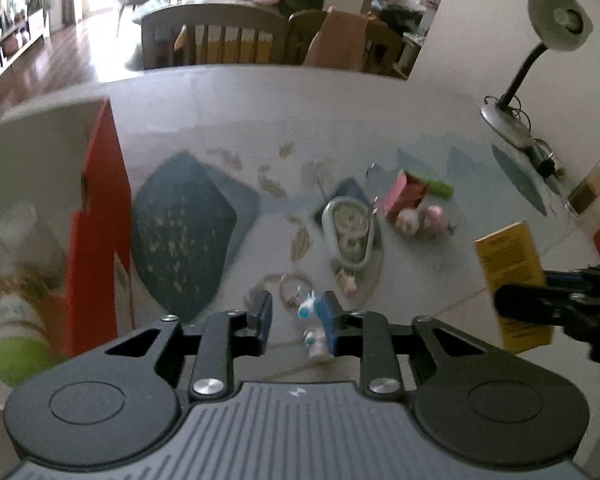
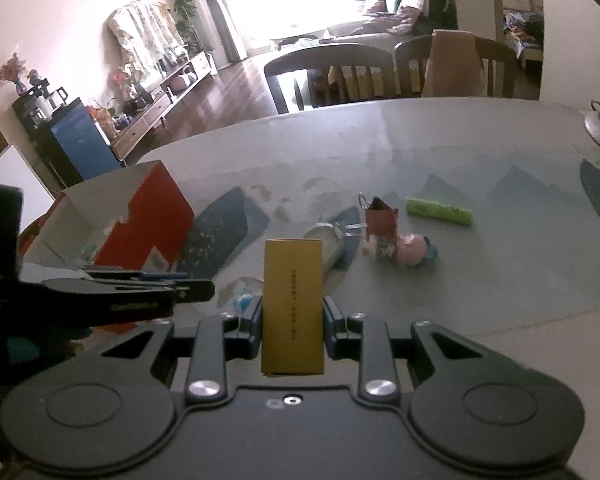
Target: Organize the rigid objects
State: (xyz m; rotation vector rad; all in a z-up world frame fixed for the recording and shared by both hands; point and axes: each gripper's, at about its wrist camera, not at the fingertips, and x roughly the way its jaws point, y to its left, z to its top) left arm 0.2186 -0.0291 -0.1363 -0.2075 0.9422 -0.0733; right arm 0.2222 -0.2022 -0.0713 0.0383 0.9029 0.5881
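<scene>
Right gripper (image 2: 293,322) pinching upright yellow box (image 2: 293,304) across its narrow sides, clear of the table (image 2: 500,280). Left gripper (image 1: 296,316) spread, white-and-blue figurine (image 1: 314,328) against one pad, grip uncertain. Open red-and-white carton (image 2: 140,220) near, likely the destination.

I see a flat yellow rectangular box (image 2: 293,304) standing upright off the table, and a small white-and-blue toy figurine (image 1: 314,322) close to me. A green cylindrical tube (image 2: 438,210), a pink round toy (image 2: 413,250) and an oval clear-lidded case (image 1: 349,233) lie on the table, with an open red-and-white cardboard box (image 2: 140,220) at left.
</scene>
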